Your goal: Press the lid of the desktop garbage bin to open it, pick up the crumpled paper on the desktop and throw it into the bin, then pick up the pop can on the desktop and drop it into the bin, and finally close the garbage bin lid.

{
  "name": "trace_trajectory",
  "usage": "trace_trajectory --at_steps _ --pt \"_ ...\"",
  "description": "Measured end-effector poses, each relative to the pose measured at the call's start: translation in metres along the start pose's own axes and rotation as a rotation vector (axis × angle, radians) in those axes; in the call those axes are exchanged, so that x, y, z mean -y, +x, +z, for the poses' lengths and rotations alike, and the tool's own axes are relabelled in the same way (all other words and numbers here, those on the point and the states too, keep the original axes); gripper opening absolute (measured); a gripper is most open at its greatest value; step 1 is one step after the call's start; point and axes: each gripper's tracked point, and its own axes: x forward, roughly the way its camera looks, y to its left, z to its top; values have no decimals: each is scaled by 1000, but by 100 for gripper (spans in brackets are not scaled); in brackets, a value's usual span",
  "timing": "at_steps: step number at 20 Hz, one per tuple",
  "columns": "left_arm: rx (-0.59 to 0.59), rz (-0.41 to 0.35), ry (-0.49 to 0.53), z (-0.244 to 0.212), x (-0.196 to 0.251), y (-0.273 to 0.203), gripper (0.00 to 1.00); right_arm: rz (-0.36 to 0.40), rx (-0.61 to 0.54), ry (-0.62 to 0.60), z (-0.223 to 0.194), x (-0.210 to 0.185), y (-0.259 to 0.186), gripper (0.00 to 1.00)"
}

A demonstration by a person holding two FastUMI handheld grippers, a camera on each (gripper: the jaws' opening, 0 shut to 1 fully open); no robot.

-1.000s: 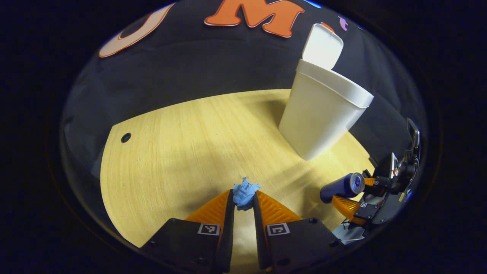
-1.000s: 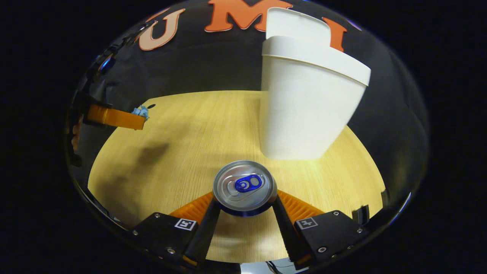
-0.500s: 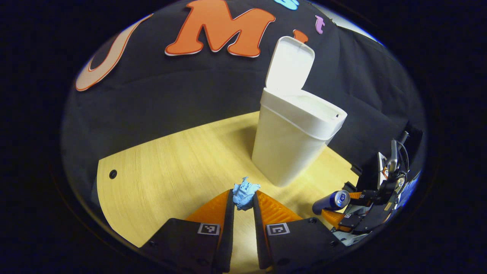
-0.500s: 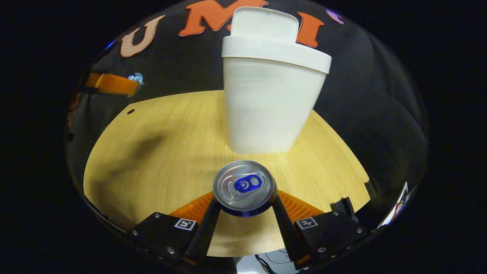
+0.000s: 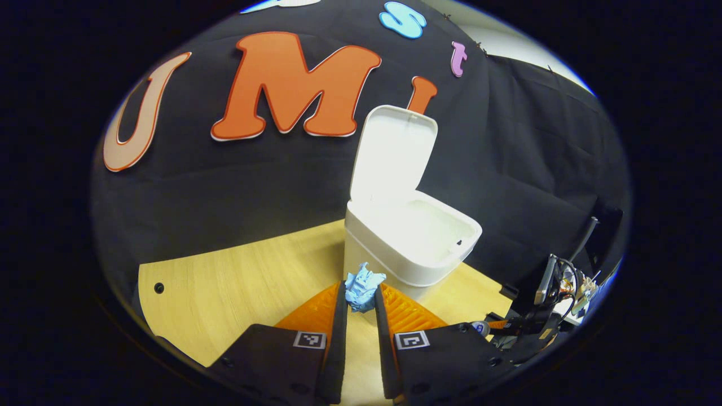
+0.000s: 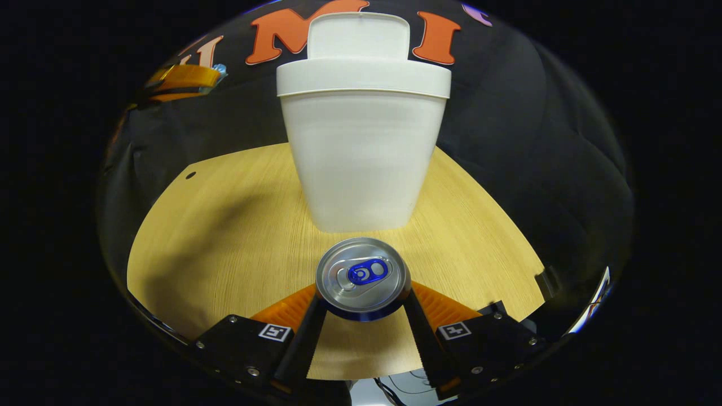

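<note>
In the left gripper view, the left gripper [image 5: 361, 296] is closed narrow on the crumpled paper [image 5: 363, 288], a blue wad pinched between both fingertips and sticking up a little past them. The bin [image 5: 407, 248] stands upright on the table [image 5: 225, 287] straight ahead, its open mouth just beyond and slightly right of the paper. The lid [image 5: 393, 153] is raised, hinged at the far side and tilted back toward the black cloth wall [image 5: 237, 175]. The paper is held above the table, about level with the bin's rim. Bare tabletop stretches to the left, out to an edge with a small hole [image 5: 159, 288]. At lower right, the right gripper [image 5: 510, 327] sits low beside the bin.

In the right gripper view, the right gripper [image 6: 364, 304] clamps the can [image 6: 362, 277] from both sides; the can's long axis runs along the fingers, its top with the pull tab facing the camera. The bin [image 6: 362, 152] stands straight ahead, apart from the can, with open table between and to either side. The left gripper [image 6: 186, 79] is high at upper left, the paper [image 6: 219, 70] at its tip
</note>
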Motion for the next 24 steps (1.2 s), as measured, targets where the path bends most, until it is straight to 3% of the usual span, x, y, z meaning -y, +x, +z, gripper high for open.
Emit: trace_trajectory --at_steps 2,3,5,6,9,10,13,14,15,16,17,19,21,22,23,24 --pt "32 -2 7 12 11 10 30 5 5 0 1 8 -1 75" --pt "47 -4 10 19 17 14 31 3 7 -1 1 13 -2 80" --pt "80 -12 17 33 28 20 31 0 18 2 4 23 -4 80" --pt "95 -15 21 38 32 24 30 0 23 7 4 27 -5 75" --pt "107 -19 29 51 44 42 30 -3 13 25 -3 36 -6 80" --pt "107 -21 30 54 51 47 30 -6 12 27 -4 40 -7 75" --pt "113 -26 47 58 63 62 30 -19 21 47 -5 52 -9 75" --pt "117 -34 56 57 69 68 30 -28 22 56 -6 57 -9 80" --pt "118 -31 65 56 71 72 30 -32 22 67 -7 61 -10 75" --pt "117 -31 78 57 76 78 30 -39 22 78 -7 66 -10 80" --pt "119 -23 88 58 77 83 30 -42 25 88 -7 70 -11 75" --pt "118 -22 102 59 82 91 39 -54 32 100 -6 78 -12 80" --pt "114 -17 104 58 83 93 39 -59 36 108 -5 83 -14 75" --pt "109 -19 103 56 84 96 47 -61 38 110 -5 85 -15 80" --pt "106 -25 101 55 85 98 53 -65 39 110 -4 86 -16 75" --pt "105 -31 100 54 87 97 67 -62 41 111 -3 86 -17 75"
